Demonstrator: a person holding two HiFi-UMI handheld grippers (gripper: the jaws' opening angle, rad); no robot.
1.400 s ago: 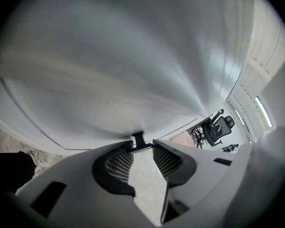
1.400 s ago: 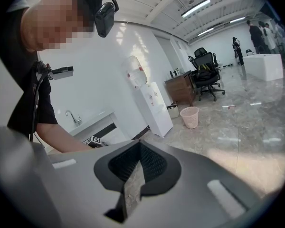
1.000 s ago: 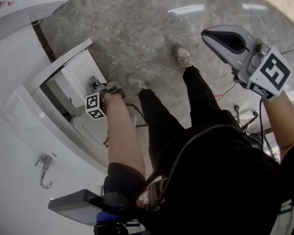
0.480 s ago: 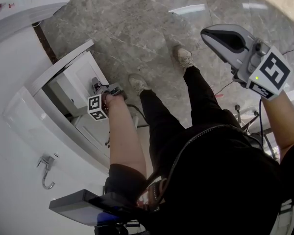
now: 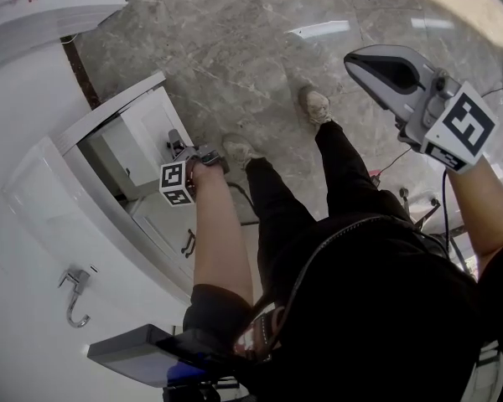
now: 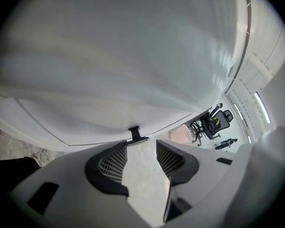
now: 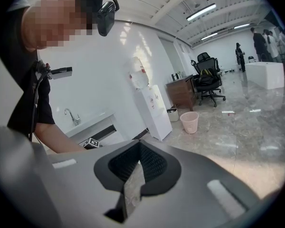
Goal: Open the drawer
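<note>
Further out than a second before, the drawer is found centre left of the head view. The left hand-held gripper is held open at its handle; the right hand-held gripper is shut, empty. The handle should be clamped, then drawn straight.

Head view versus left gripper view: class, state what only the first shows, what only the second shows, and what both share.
Only the head view shows the right gripper held high over the floor, the person's shoes and a faucet.
Only the left gripper view shows a small dark handle just ahead of the jaws, which stand apart, plus an office chair and a pink bin.
Both show the left gripper at the white drawer, and the marble floor.
</note>
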